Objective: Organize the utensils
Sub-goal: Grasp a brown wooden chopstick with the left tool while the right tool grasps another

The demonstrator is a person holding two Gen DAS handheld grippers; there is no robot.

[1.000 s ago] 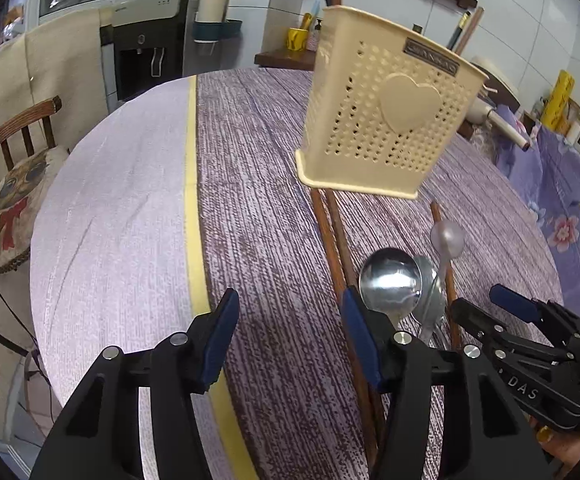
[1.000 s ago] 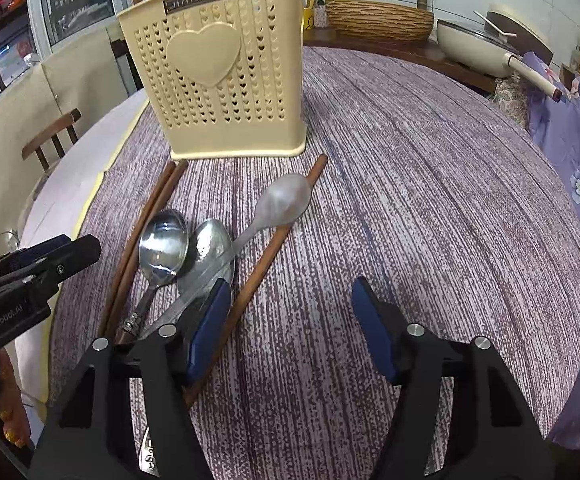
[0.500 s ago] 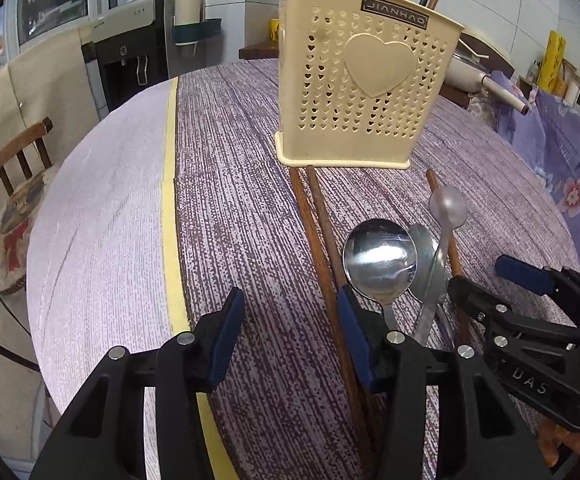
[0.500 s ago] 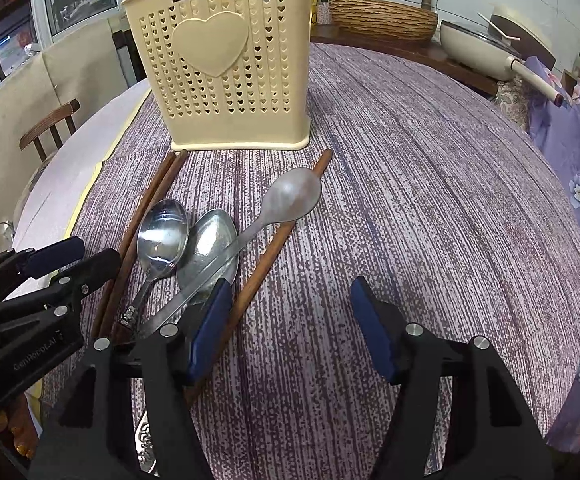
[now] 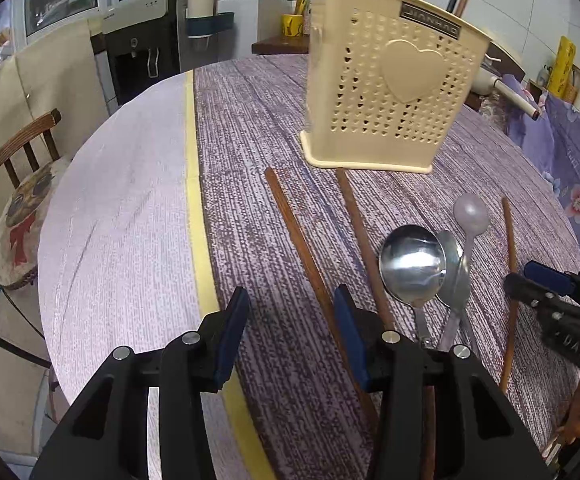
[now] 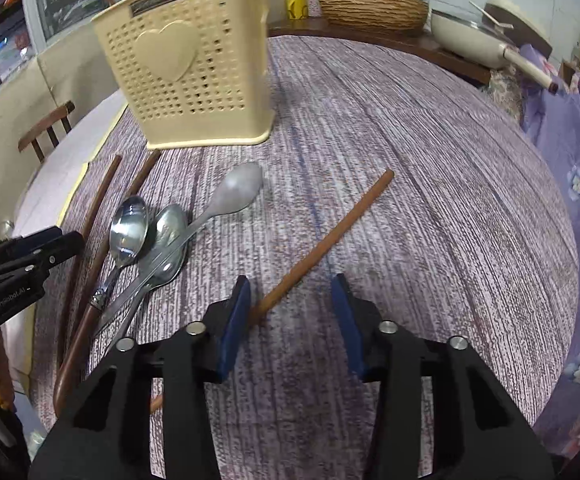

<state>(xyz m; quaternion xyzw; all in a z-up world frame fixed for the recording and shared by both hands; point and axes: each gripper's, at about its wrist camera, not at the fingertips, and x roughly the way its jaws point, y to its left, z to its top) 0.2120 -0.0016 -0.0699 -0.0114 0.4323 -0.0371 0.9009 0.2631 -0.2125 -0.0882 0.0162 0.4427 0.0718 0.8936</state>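
Resting on the table [image 5: 130, 208], three spoons [image 6: 158, 236] overlap near the caddy [image 6: 194, 76]. Left gripper [image 5: 290, 328] and right gripper [image 6: 290, 312], jaws apart, each straddle a chopstick [image 6: 325, 244].

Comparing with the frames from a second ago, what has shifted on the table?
The lone chopstick has swung right, clear of the spoons; its near end now lies between the fingers of the open right claw. The two left chopsticks, formerly side by side, have splayed apart in front of the open left claw. Nothing is gripped. The spoons and the cream holder stayed put.
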